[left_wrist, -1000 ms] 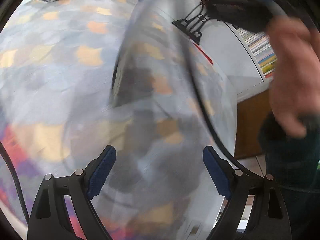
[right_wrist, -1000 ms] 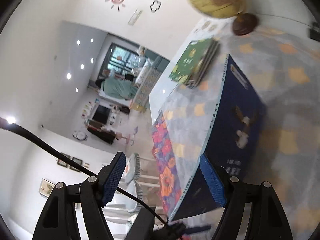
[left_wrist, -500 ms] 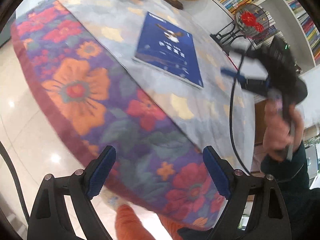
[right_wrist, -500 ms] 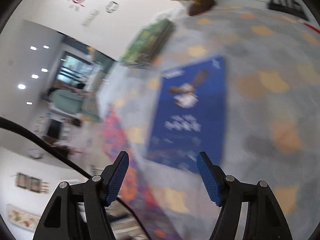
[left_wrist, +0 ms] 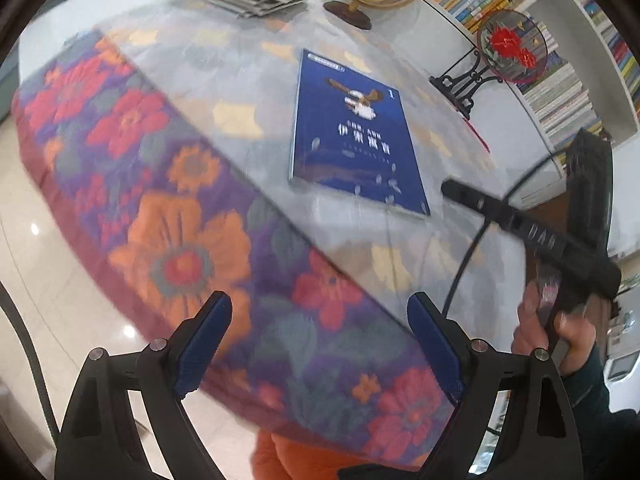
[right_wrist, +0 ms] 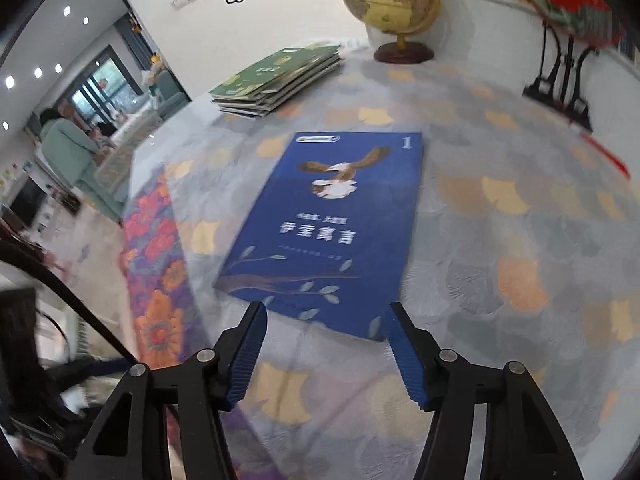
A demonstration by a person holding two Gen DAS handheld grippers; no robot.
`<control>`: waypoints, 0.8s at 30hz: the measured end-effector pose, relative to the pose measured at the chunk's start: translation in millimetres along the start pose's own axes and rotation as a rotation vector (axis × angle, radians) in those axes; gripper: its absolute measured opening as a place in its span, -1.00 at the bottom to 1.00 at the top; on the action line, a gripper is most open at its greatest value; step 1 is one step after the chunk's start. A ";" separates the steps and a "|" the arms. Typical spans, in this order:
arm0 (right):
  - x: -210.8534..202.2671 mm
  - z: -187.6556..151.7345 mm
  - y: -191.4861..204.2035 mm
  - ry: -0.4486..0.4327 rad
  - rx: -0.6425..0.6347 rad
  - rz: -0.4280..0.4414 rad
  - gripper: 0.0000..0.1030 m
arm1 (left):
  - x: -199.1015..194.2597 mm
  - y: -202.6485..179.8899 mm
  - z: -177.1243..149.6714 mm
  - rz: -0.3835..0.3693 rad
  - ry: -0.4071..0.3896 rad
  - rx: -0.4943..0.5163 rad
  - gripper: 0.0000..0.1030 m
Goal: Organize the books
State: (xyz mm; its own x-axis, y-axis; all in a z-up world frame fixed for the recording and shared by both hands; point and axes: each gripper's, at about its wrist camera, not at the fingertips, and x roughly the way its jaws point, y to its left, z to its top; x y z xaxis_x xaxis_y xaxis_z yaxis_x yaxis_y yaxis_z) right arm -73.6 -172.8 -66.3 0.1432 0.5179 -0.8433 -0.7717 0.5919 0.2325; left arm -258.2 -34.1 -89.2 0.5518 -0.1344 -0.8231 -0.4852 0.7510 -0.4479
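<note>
Right wrist view: blue book [right_wrist: 324,232] flat on the bench [right_wrist: 520,240], near edge just ahead of the right hand-held gripper [right_wrist: 326,354], jaws closing with nothing between them; stack of green books [right_wrist: 280,78] beside the globe [right_wrist: 390,0] at the far side. Left wrist view: left hand-held gripper [left_wrist: 320,344] spread wide and empty over the floral cloth edge [left_wrist: 180,248], blue book [left_wrist: 352,132] well apart from it.
</note>
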 end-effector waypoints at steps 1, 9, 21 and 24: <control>2.3 -1.1 0.5 0.001 -0.009 -0.025 0.05 | 0.9 -0.7 5.8 0.008 -0.004 0.014 0.72; 32.4 -11.1 -4.8 -0.011 -0.006 -0.164 -0.19 | 33.6 5.9 80.4 0.017 0.037 0.093 0.72; 66.3 17.9 -23.6 0.020 0.184 -0.118 0.11 | 93.0 -8.7 119.0 -0.066 0.228 0.344 0.47; 71.3 19.9 -7.9 0.037 0.135 -0.128 0.13 | 93.7 -7.2 122.7 -0.105 0.253 0.319 0.45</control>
State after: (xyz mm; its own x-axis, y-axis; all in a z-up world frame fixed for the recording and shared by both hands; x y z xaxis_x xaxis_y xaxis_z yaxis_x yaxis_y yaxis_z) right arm -45.0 -128.3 -118.6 0.2103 0.4120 -0.8866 -0.6583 0.7301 0.1831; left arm -119.7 27.2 -120.2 0.3837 -0.3457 -0.8563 -0.1785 0.8820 -0.4361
